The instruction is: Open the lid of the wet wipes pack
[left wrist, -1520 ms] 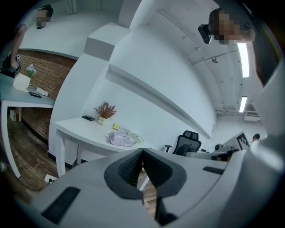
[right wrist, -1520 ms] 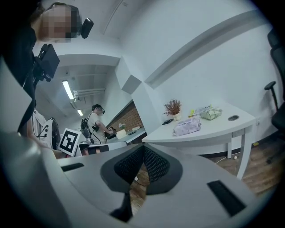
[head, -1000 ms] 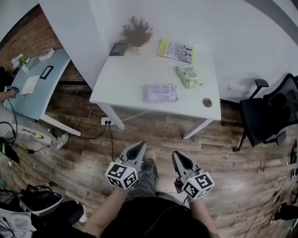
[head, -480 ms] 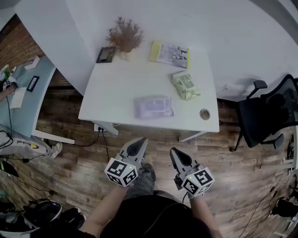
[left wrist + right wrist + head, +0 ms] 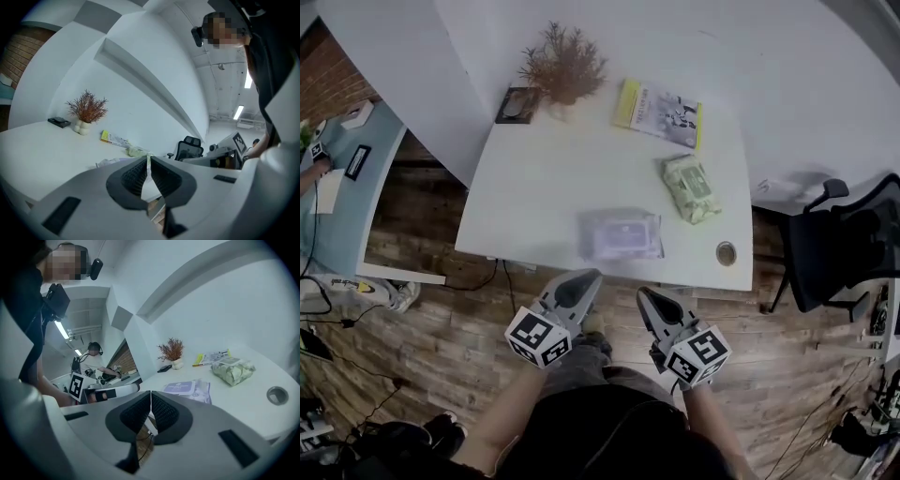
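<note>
The wipes pack (image 5: 623, 234) lies flat near the front edge of the tabletop (image 5: 534, 169), just ahead of the left gripper (image 5: 584, 277) and right gripper (image 5: 644, 294), which hang short of that edge with both pairs of jaws pressed together on nothing. A green pack (image 5: 692, 187) sits further back to the right, so the person should aim for the purple one. One gripper would best pin the soft pack while the other, jaws parted first, catches the lid's free edge and peels it gently.

Pale purple wet wipes pack (image 5: 622, 235) lies flat near table edge, lid seemingly closed.
</note>
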The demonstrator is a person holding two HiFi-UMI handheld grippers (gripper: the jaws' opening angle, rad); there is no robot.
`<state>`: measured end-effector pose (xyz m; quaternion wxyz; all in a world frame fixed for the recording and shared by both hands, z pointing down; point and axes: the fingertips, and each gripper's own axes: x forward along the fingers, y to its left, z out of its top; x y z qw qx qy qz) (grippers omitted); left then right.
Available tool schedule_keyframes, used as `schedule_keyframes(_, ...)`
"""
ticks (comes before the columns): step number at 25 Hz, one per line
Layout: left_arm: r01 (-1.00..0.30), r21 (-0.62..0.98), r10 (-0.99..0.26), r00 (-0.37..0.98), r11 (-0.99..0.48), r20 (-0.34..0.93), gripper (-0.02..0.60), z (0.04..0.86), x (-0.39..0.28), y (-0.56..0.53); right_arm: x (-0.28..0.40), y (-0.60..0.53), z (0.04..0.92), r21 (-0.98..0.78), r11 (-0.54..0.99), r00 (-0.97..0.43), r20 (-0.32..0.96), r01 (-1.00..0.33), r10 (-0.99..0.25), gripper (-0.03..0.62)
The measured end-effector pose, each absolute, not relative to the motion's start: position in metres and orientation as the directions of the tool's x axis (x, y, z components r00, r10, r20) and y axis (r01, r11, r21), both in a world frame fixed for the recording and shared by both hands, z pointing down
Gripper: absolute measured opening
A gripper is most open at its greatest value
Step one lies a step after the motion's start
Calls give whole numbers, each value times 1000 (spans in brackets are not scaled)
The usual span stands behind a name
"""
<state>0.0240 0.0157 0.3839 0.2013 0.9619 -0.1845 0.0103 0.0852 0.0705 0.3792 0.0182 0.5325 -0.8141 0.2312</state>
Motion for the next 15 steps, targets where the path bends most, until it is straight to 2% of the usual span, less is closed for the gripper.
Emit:
schedule_keyframes(3, -349, 328, -328, 937, -878, 120, 19, 392, 26, 6, 87, 55, 387, -350, 324, -430, 291, -879, -854, 20)
schedule_keyframes(6, -363, 282, -329, 930, -888, 162, 125, 401, 25, 0, 86, 46, 393, -328, 332, -434, 313, -884, -845, 20)
schedule_keyframes(12, -344, 150, -302, 921, -927, 245, 236, 416, 28, -12, 93, 26, 394, -136, 406, -426, 373, -904, -824, 22)
schedule_keyframes(15, -330, 97, -293, 915, -939, 276, 268, 418, 34, -23, 94, 12, 393, -62, 470, -455, 389, -880, -801, 23)
